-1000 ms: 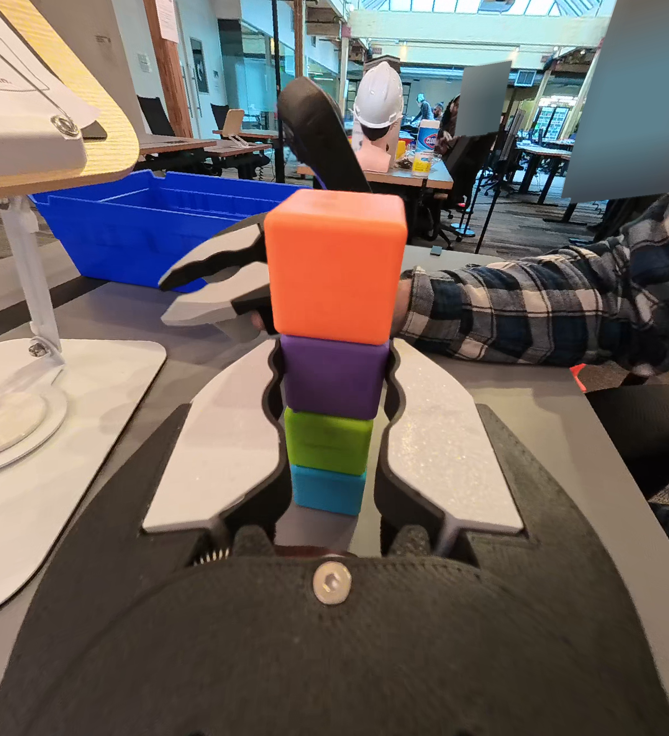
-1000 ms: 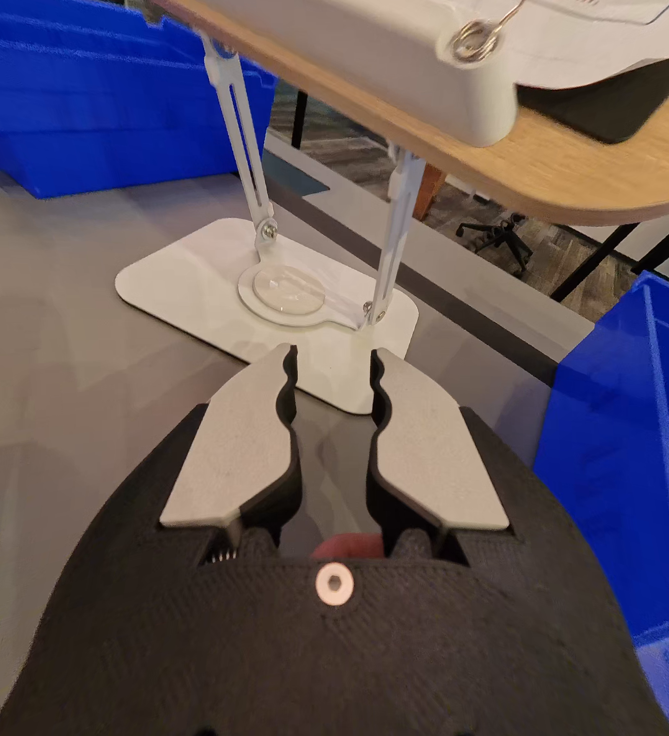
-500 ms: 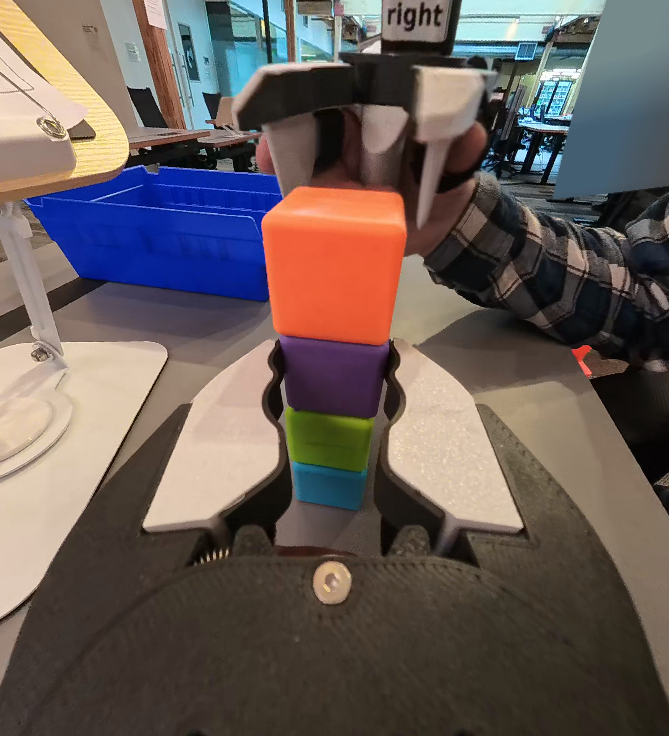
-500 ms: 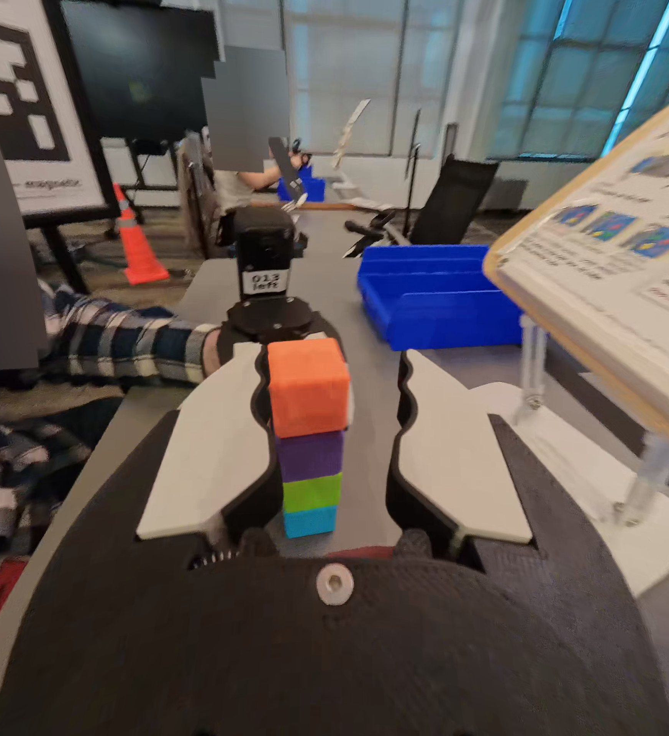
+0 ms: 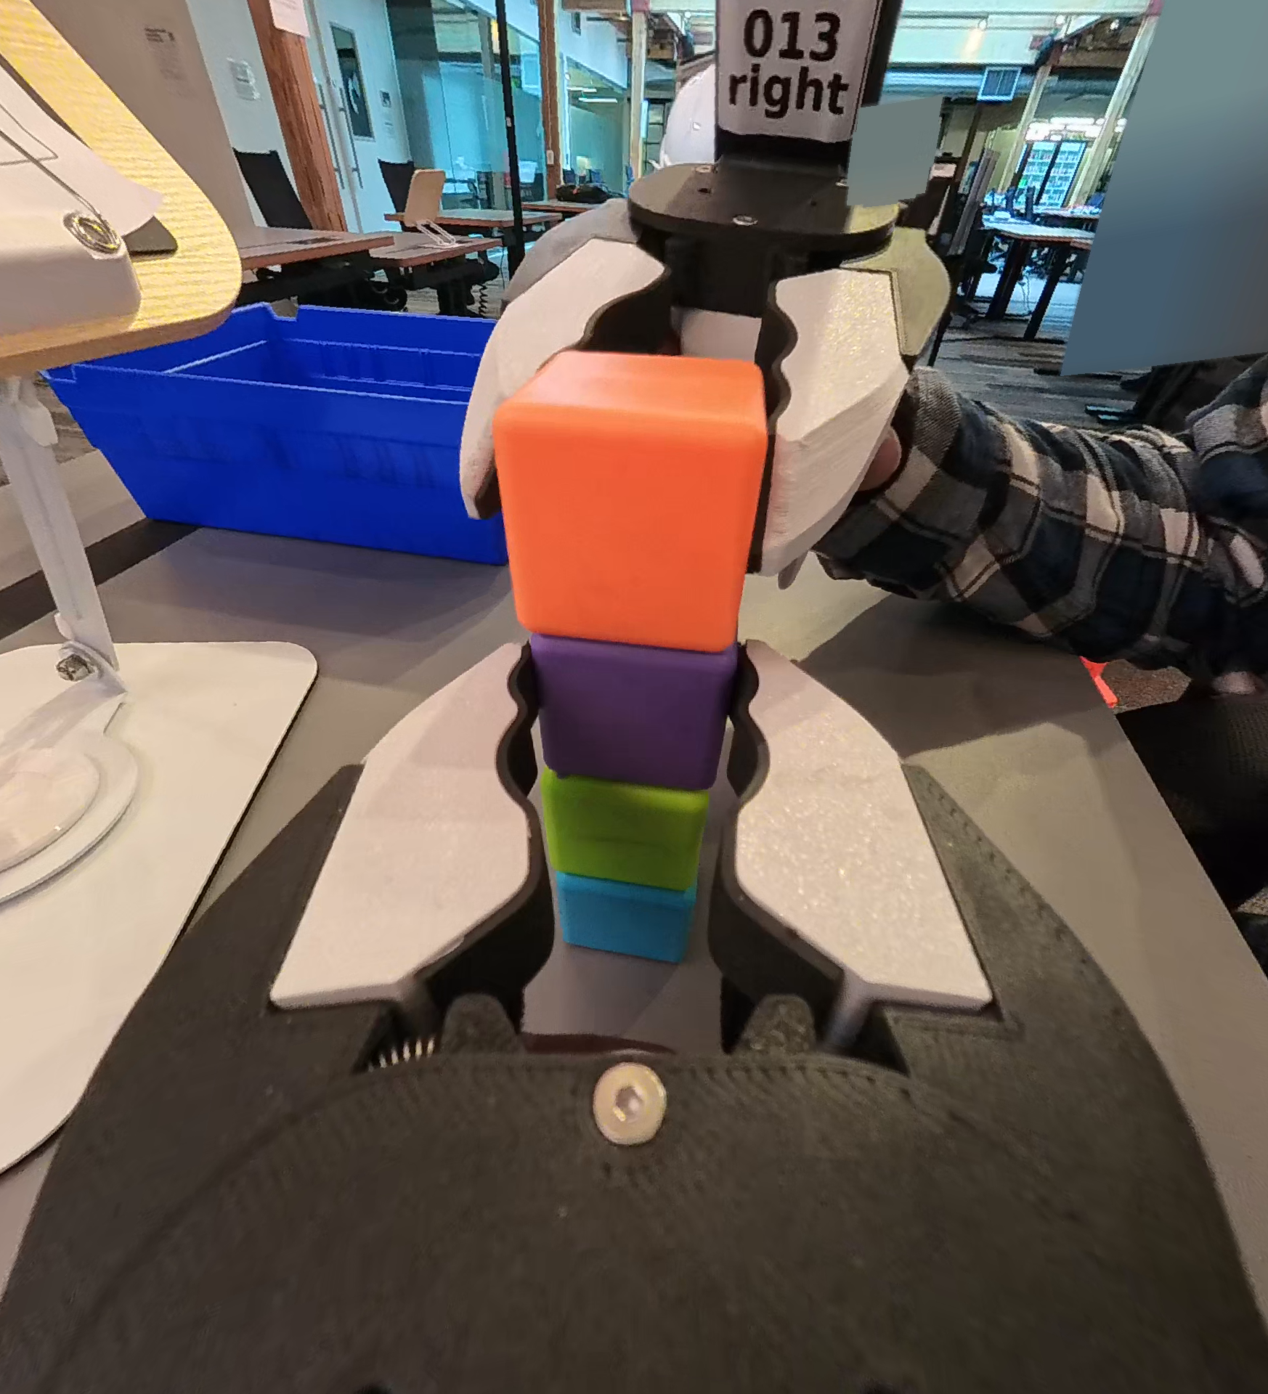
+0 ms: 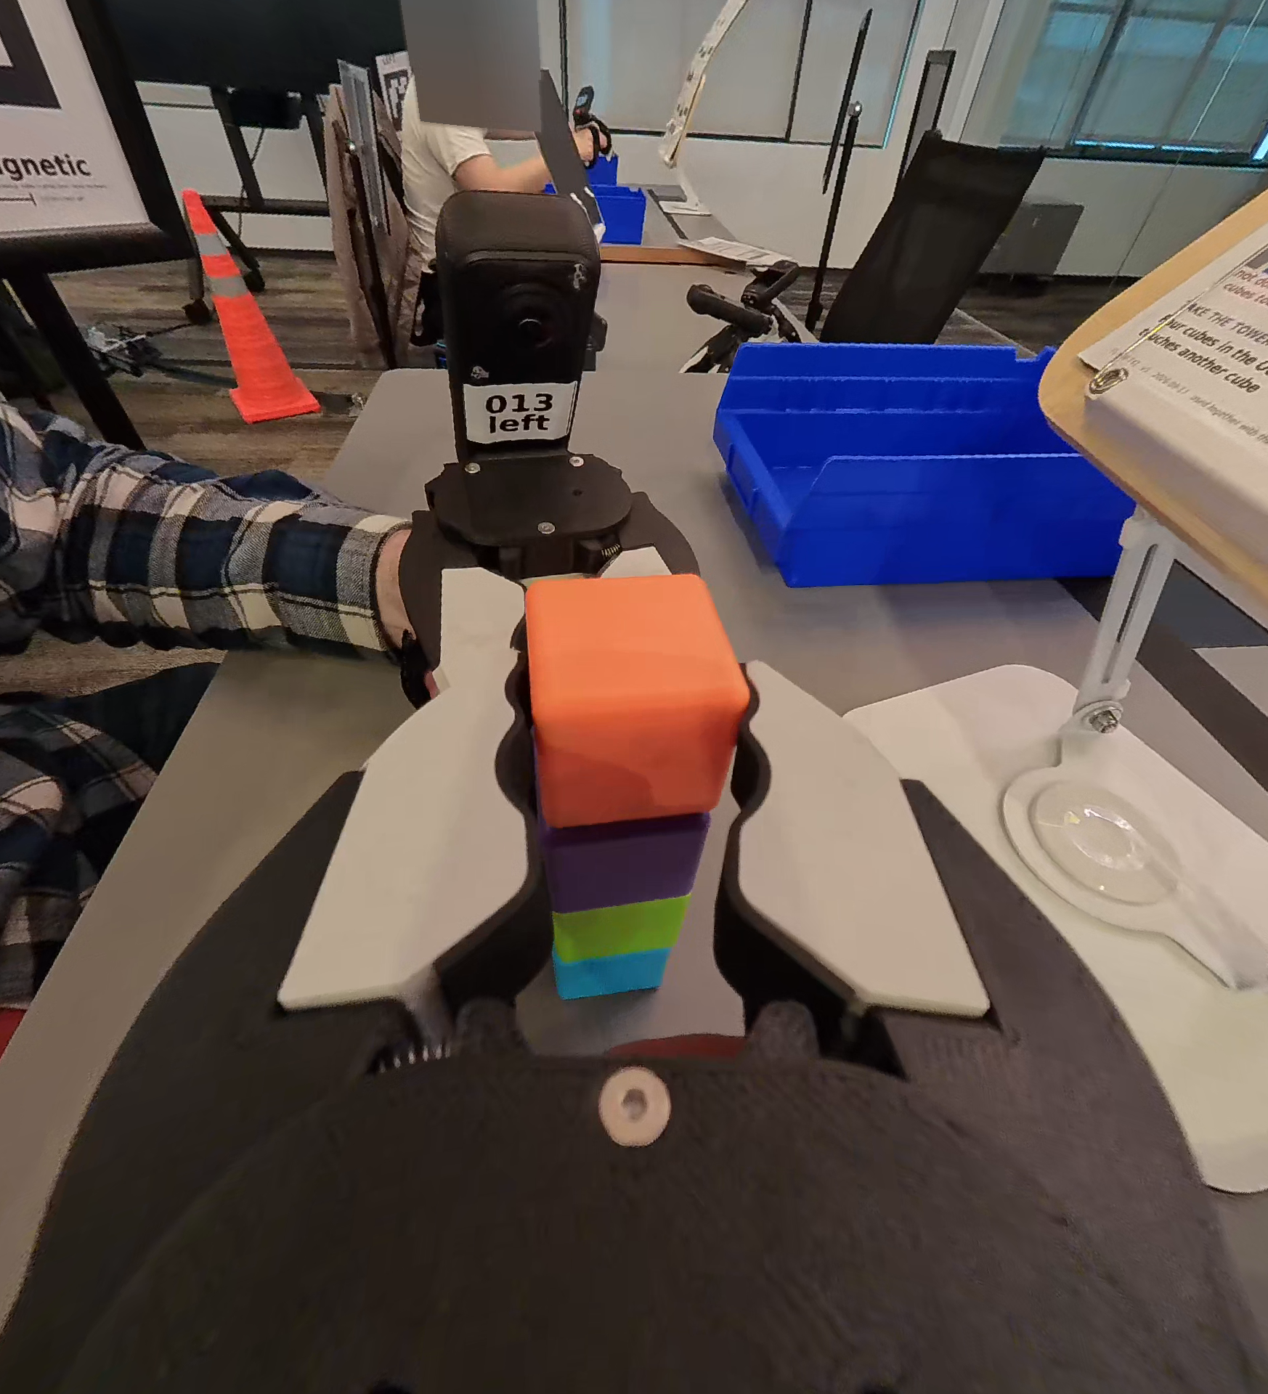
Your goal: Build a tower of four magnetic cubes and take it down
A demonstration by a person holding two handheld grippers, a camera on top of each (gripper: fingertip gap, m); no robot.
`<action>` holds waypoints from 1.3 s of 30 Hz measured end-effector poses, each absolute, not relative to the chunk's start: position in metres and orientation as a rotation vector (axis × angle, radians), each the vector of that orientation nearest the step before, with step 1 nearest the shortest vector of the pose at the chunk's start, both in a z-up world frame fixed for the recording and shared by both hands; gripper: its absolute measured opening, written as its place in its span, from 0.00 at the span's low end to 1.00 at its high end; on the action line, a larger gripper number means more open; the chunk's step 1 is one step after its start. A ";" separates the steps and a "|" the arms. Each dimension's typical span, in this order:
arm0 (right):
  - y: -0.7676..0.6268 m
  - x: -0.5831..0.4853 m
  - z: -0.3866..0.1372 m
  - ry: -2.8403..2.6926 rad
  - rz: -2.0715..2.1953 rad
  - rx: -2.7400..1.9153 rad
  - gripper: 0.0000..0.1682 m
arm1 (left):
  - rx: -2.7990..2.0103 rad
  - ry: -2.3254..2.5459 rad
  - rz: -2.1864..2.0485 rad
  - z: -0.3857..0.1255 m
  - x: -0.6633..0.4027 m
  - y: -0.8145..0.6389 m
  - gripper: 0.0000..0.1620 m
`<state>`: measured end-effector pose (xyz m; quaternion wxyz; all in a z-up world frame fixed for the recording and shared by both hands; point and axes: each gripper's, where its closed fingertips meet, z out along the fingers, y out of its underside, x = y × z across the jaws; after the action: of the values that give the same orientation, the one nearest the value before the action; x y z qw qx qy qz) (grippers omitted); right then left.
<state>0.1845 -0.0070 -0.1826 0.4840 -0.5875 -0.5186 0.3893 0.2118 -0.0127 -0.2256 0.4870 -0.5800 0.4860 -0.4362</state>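
Four magnetic cubes stand as one upright tower on our grey desk (image 5: 359, 603), near the edge where we sit. Going from the largest thing down: the desk carries everything, and on it a blue bin (image 6: 918, 483) sits well behind the tower, while a white stand base (image 6: 1068, 754) with slim legs holds up a wooden board (image 5: 125, 249) with paper sheets just beside the bin. Our plaid sleeves (image 5: 1053, 528) reach in from the seated side.

Our left tongs (image 5: 631, 724) meet the tower from one side at the level of the second block from the top. Their jaws are drawn narrow and press on both sides of the purple cube (image 5: 631, 716), so we take them as holding it. Our right tongs (image 6: 635, 724) come from the opposite side, higher up. Their jaws sit close on either side of the orange cube (image 6: 631, 701); in the left wrist view the white fingers (image 5: 819, 422) flank that cube's far edges and look to be touching it, though we cannot tell if they truly clamp it.

The tower itself runs, top to bottom: orange cube, purple cube, green cube (image 5: 623, 830), then blue cube (image 5: 623, 916) resting on the desk. All four are stacked flush and touching, with no visible tilt.
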 end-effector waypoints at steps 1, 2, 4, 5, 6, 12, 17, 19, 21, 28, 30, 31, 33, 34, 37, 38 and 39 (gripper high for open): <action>-0.007 0.185 -0.182 -1.260 0.950 -1.432 0.30 | -1.410 1.184 -1.063 -0.226 0.212 -0.013 0.30; -0.006 0.185 -0.180 -1.242 0.966 -1.426 0.30 | -1.411 1.181 -1.063 -0.226 0.212 -0.012 0.30; -0.007 0.190 -0.153 -1.100 1.136 -1.344 0.30 | -1.413 1.188 -1.054 -0.226 0.211 -0.012 0.30; -0.005 0.197 -0.136 -1.023 1.204 -1.307 0.30 | -1.417 1.189 -1.049 -0.226 0.210 -0.012 0.30; 0.000 0.206 -0.126 -0.977 1.185 -1.289 0.30 | -1.420 1.184 -1.046 -0.226 0.210 -0.011 0.30; 0.042 0.277 -0.086 -0.735 0.932 -1.285 0.30 | -1.422 1.193 -1.033 -0.226 0.211 -0.011 0.30; 0.112 0.368 -0.060 -0.505 0.588 -1.425 0.30 | -1.424 1.196 -1.025 -0.226 0.211 -0.011 0.30; 0.146 0.400 -0.065 -0.459 0.453 -1.529 0.30 | -1.425 1.200 -1.019 -0.226 0.211 -0.011 0.30; 0.179 0.427 -0.079 -0.425 0.348 -1.634 0.30 | -1.425 1.198 -1.023 -0.226 0.211 -0.011 0.30; 0.267 0.454 -0.175 -0.471 0.232 -2.085 0.30 | -1.426 1.199 -1.027 -0.226 0.211 -0.011 0.30; 0.280 0.457 -0.208 -0.503 0.204 -2.215 0.30 | -1.425 1.200 -1.027 -0.226 0.211 -0.011 0.30; 0.287 0.459 -0.221 -0.498 0.192 -2.255 0.30 | -1.425 1.201 -1.026 -0.226 0.211 -0.011 0.30; 0.294 0.460 -0.251 -0.533 0.167 -2.363 0.31 | -1.427 1.202 -1.025 -0.226 0.211 -0.011 0.30; 0.297 0.461 -0.262 -0.545 0.147 -2.398 0.31 | -1.427 1.202 -1.024 -0.226 0.211 -0.011 0.30; 0.303 0.468 -0.291 -0.563 0.068 -2.501 0.31 | -1.426 1.201 -1.028 -0.226 0.211 -0.011 0.30; 0.305 0.470 -0.297 -0.564 0.047 -2.527 0.31 | -1.426 1.201 -1.028 -0.226 0.211 -0.011 0.30; 0.305 0.471 -0.303 -0.578 0.039 -2.562 0.30 | -1.426 1.201 -1.028 -0.226 0.211 -0.011 0.30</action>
<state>0.4709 0.3045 -0.3034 0.2546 -0.9432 -0.2128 0.0142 0.2108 -0.0110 -0.2263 0.4848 -0.5859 0.4934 -0.4222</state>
